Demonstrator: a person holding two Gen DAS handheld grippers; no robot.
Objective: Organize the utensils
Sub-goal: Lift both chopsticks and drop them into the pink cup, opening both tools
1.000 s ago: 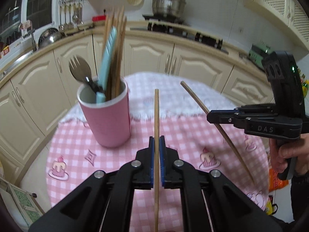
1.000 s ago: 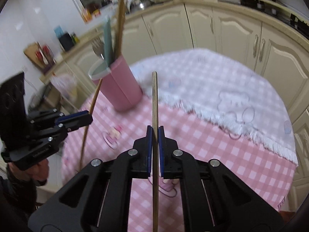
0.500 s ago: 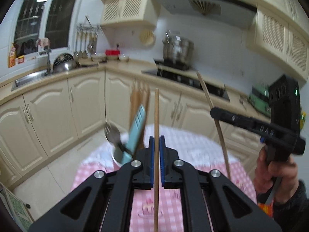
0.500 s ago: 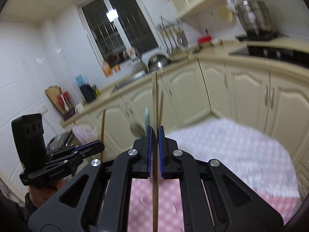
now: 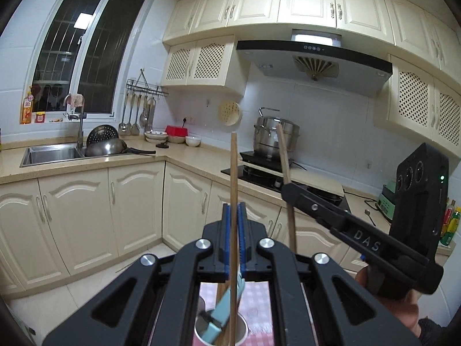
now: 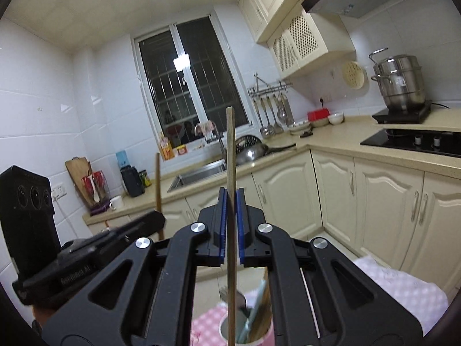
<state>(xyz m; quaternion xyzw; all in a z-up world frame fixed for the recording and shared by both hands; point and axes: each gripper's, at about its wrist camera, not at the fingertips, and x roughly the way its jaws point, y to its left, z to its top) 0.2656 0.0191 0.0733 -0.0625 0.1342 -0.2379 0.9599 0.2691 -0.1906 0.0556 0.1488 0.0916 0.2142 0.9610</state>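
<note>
1. Two chopsticks, upright, one per gripper: left chopstick [image 5: 234,173] clamped in left gripper [image 5: 234,240]; right chopstick [image 6: 230,155] clamped in right gripper [image 6: 230,227].
2. Both hang above pink cup [image 6: 268,337], which already holds a blue utensil [image 5: 227,302] and other chopsticks.
3. Left to do, likely: lower and release both.
4. Checked tablecloth [image 6: 204,328] under cup.

Cup [image 5: 222,330] of utensils below both tools — a chopstick [image 5: 233,201] upright in each (tips above the cup).

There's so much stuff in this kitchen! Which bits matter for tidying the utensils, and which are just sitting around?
In the job:
left gripper and its chopstick
right gripper and its chopstick
pink cup

Just around:
steamer pot
sink
hanging ladles
</note>
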